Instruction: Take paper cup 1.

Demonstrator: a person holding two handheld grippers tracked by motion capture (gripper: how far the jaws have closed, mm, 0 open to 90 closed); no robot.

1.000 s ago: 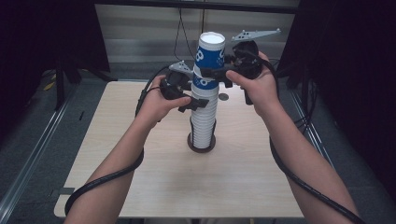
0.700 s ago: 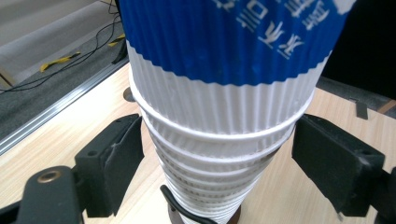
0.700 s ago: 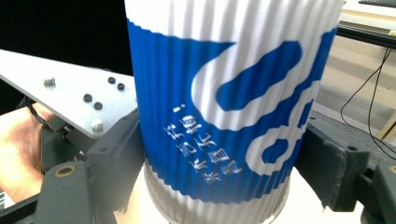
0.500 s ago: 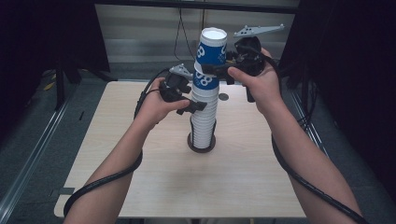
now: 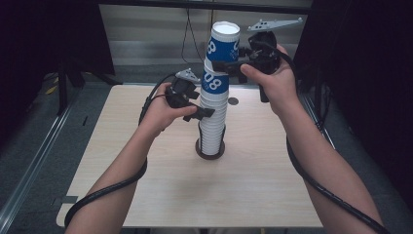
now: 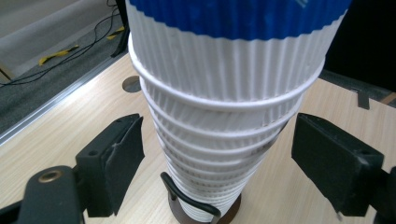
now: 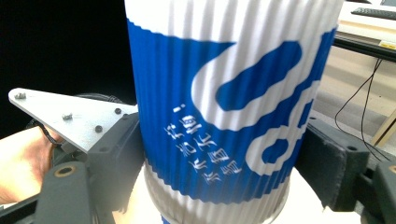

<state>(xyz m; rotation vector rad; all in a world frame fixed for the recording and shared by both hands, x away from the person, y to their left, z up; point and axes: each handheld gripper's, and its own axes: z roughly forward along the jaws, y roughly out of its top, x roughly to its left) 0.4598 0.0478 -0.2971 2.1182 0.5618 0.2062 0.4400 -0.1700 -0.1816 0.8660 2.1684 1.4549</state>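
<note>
A tall stack of ribbed white paper cups [image 5: 213, 122] stands in a dark round base [image 5: 210, 151] at the middle of the wooden table [image 5: 146, 185]. My right gripper [image 5: 224, 58] is shut on the top blue-and-white cup [image 5: 223, 46], which is raised and tilted above a second blue-printed cup [image 5: 214, 80]. In the right gripper view both pads press on that cup [image 7: 224, 107]. My left gripper [image 5: 209, 105] reaches around the middle of the stack. In the left gripper view its jaws [image 6: 217, 144] flank the stack [image 6: 219, 116] with narrow gaps, and the base [image 6: 233, 207] shows below.
A small round hole [image 5: 233, 101] sits in the table behind the stack. Black cables trail from both grippers along the forearms. A metal rail [image 5: 29, 165] runs along the floor to the left. Dark curtains close in both sides.
My right gripper has lifted the top cup a little higher off the stack. The left gripper has stayed where it was.
</note>
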